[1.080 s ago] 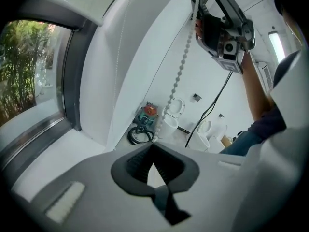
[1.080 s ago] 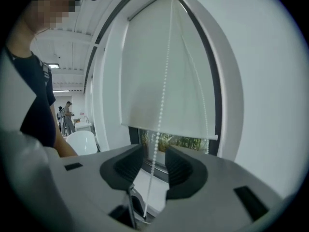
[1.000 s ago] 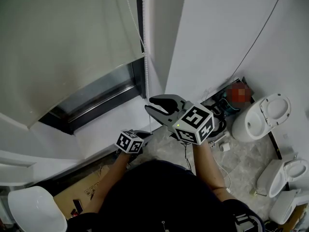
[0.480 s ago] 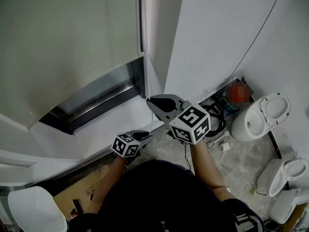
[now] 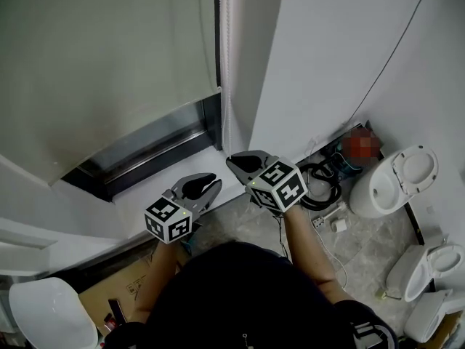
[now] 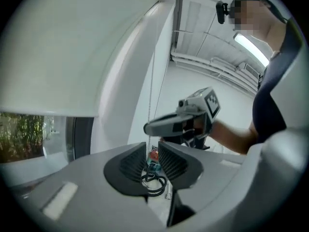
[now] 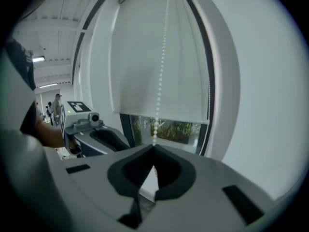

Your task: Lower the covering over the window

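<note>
Well, the biggest thing here is the white wall (image 5: 327, 57) on the right. Left of it is the window (image 5: 149, 151), and the pale blind (image 5: 102, 64) hangs over most of it. The bottom edge of the blind stops above a strip of bare glass (green leaves show through that glass in the right gripper view).

Near and to the right is the grey floor (image 5: 363, 246). White toilets (image 5: 396, 177) stand on it by the right edge. A black coil of cable (image 5: 320, 184) lies at the foot of the wall.

A person in a dark top (image 5: 247, 297) is at the near edge. Both arms reach out toward the window, and each hand holds a tool.

The right tool (image 5: 232, 161) is up by the right side of the window. Its jaws are closed tight together, and they pinch the bead chain (image 7: 161, 81). The chain runs straight up from the tips, along the front of the blind near its right side. The black and white marker cube (image 5: 280, 187) sits on the back of this tool.

The left tool (image 5: 216, 185) is just beside the right one, a little nearer and to the left. Its jaws have just been opening. They stand a little way apart, and nothing is pinched between them. Through the gap you can see only the floor and the black coil far below. It has its own marker cube (image 5: 168, 220) too.
</note>
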